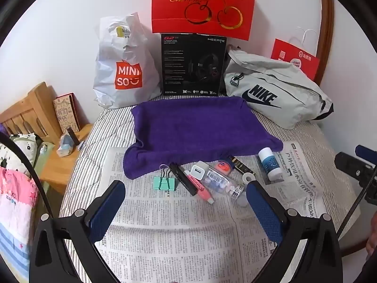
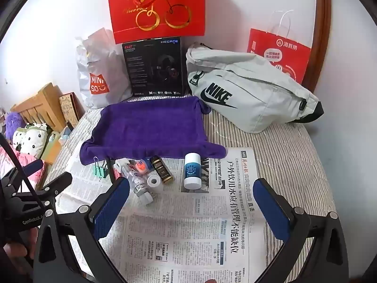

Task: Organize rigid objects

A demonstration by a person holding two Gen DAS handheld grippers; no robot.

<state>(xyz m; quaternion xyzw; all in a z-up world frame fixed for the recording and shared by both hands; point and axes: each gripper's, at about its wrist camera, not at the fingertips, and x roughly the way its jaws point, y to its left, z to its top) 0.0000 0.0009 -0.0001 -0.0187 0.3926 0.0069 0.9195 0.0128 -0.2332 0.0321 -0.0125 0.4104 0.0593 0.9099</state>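
Note:
A purple towel (image 1: 200, 129) (image 2: 150, 127) covers a shallow tray shape at mid-table. In front of it on newspaper lie small items: a mint binder clip (image 1: 165, 181), a black pen-like stick (image 1: 183, 179), a pink highlighter (image 1: 200, 189), a white charger cube (image 1: 199, 171), a clear bottle of pills (image 1: 223, 184), a round orange tin (image 2: 141, 166), a small dark bottle (image 2: 161, 169), a tape roll (image 2: 154, 181), and a blue-and-white jar (image 1: 269, 164) (image 2: 192, 169). My left gripper (image 1: 186, 199) hovers open just short of the pile. My right gripper (image 2: 192, 197) is open, near the jar.
Behind the towel stand a white Miniso bag (image 1: 124, 68), a black headset box (image 1: 193, 63), red gift bags (image 1: 202, 4) (image 2: 280, 52) and a grey Nike bag (image 1: 275, 89). A wooden nightstand (image 1: 61, 162) and bedding sit at the left. Newspaper (image 2: 188, 235) covers the near surface.

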